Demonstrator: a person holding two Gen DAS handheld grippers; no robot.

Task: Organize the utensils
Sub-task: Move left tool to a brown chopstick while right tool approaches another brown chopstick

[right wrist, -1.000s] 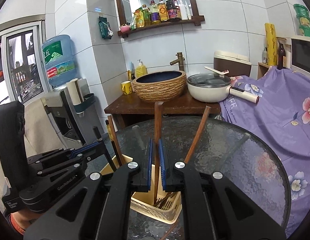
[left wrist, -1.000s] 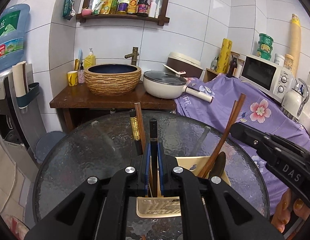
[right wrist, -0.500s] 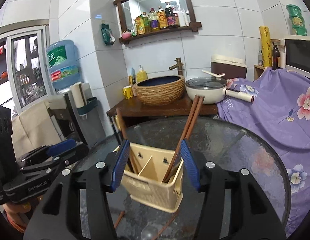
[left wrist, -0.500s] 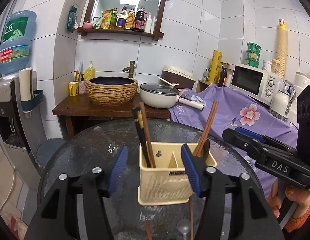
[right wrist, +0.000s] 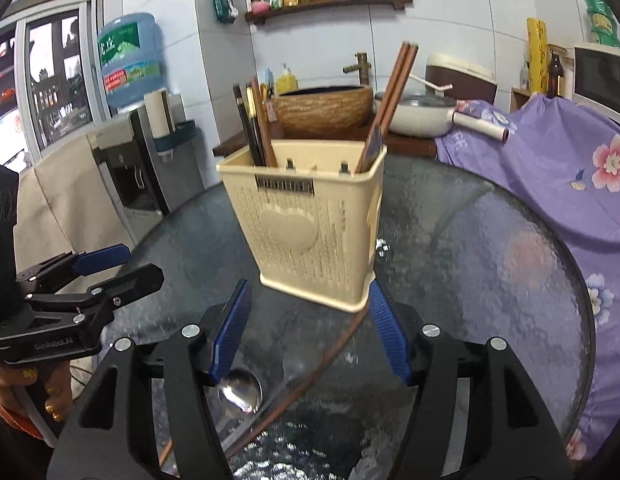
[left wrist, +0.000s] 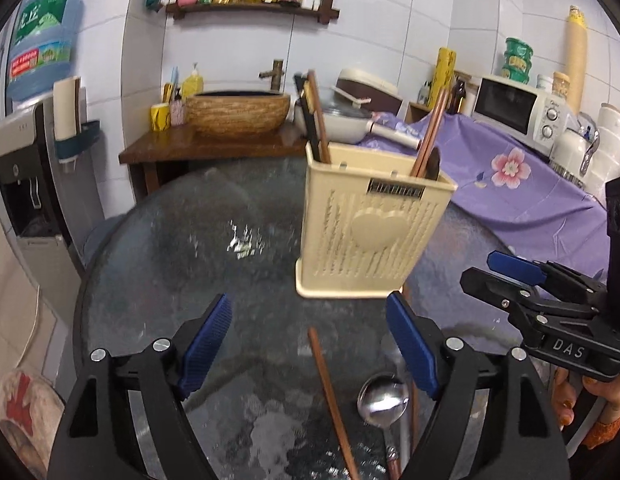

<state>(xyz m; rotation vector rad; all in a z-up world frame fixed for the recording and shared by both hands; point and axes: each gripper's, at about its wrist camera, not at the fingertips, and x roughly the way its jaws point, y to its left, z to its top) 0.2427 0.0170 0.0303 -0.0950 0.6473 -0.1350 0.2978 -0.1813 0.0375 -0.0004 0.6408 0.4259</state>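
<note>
Left gripper (left wrist: 309,343) spread wide, holding nothing, low over the glass table (left wrist: 158,248). Loose brown chopstick (left wrist: 329,396) lies flat between its fingers; steel spoon (left wrist: 383,398) just right of it, bowl up. Holder (left wrist: 369,224) stands further back on the table, dark chopsticks (left wrist: 311,120) in its left compartment, brown pair (left wrist: 429,132) leaning right. Right gripper (left wrist: 549,292) also spread, empty. Judging: chopstick light, stiff, thin, likely to roll on the glass, so pinch mid-shaft. Spoon smooth metal, slippery; take the handle, not the bowl. Spoon handle and chopstick's near end run out of view at the bottom edge. Dark flat utensil beside the brown pair mostly hidden in the holder; can't tell what.
</note>
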